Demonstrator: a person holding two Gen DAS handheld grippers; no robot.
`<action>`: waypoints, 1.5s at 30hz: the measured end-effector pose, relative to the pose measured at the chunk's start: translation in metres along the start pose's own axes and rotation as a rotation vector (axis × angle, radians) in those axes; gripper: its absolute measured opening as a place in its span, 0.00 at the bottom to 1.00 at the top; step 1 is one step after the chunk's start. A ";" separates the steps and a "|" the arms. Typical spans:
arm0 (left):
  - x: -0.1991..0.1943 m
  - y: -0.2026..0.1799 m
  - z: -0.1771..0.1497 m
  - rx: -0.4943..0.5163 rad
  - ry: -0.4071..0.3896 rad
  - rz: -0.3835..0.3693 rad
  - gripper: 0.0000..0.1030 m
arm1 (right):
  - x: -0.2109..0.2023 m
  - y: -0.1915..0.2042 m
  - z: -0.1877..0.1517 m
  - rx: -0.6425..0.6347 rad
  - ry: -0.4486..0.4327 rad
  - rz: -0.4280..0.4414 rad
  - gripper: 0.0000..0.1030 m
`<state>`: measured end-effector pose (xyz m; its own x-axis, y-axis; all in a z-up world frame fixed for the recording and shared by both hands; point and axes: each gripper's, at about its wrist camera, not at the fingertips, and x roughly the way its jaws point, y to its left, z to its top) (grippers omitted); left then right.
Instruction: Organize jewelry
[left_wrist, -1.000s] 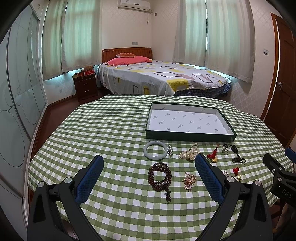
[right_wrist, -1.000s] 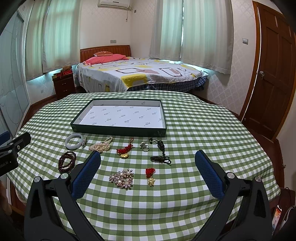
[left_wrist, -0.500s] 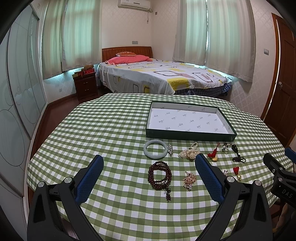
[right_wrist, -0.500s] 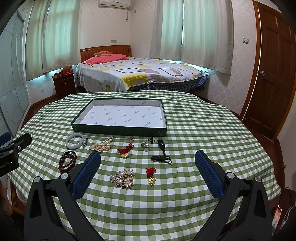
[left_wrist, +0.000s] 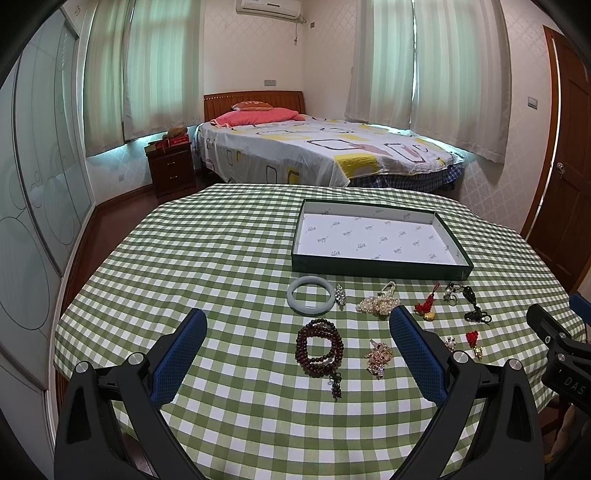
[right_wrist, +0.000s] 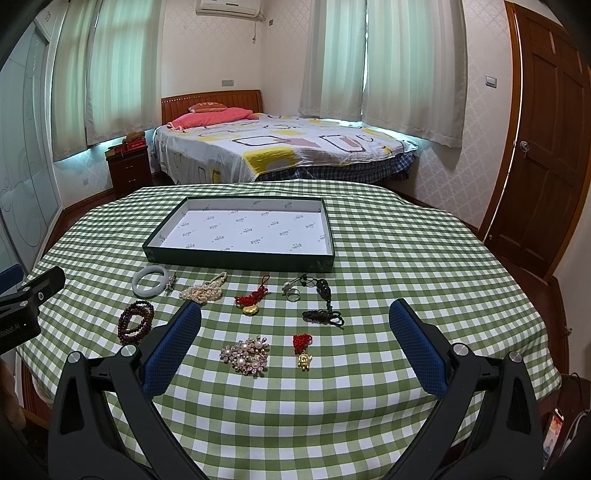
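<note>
Nothing is sorted yet: the green tray (right_wrist: 236, 258) sits bare on the checked tablecloth (right_wrist: 406, 266), white liner showing, no piece inside it. All jewelry lies loose on the cloth in front of the tray, near but not touching it. Back row, left to right: jade bangle (right_wrist: 149, 282), small silver clip (right_wrist: 171, 283) just beside it, pearl strand (right_wrist: 203, 291), red knot charm with gold piece (right_wrist: 252, 301), rings on cord (right_wrist: 295, 290), dark cord pendant (right_wrist: 325, 308). Nearer row: brown bead bracelet (left_wrist: 319, 347), rhinestone brooch (right_wrist: 246, 356), red-and-gold charm (right_wrist: 303, 349). Left gripper (left_wrist: 297, 350) hovers above the table with jaws spread wide, holding nothing, roughly framing the bead bracelet. Right gripper (right_wrist: 295, 350) likewise spread, empty, brooch and small charm between its fingers in view. Judgement: task at the very start, every piece left to move into the tray; first pick not begun.
</note>
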<state>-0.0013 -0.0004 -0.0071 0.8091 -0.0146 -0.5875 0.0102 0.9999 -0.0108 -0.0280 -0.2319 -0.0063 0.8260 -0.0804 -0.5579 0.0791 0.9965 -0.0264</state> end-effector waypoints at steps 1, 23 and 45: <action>0.000 0.000 0.000 0.000 0.001 0.000 0.93 | 0.000 0.000 0.000 0.000 0.000 0.000 0.96; 0.007 0.000 -0.001 0.001 0.031 -0.007 0.93 | 0.002 0.002 -0.003 0.002 0.007 0.003 0.96; 0.084 0.005 -0.028 -0.016 0.258 -0.081 0.93 | 0.071 -0.002 -0.032 0.021 0.174 0.034 0.96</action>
<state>0.0502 0.0029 -0.0796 0.6295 -0.0969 -0.7709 0.0582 0.9953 -0.0776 0.0128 -0.2388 -0.0724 0.7197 -0.0400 -0.6932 0.0665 0.9977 0.0114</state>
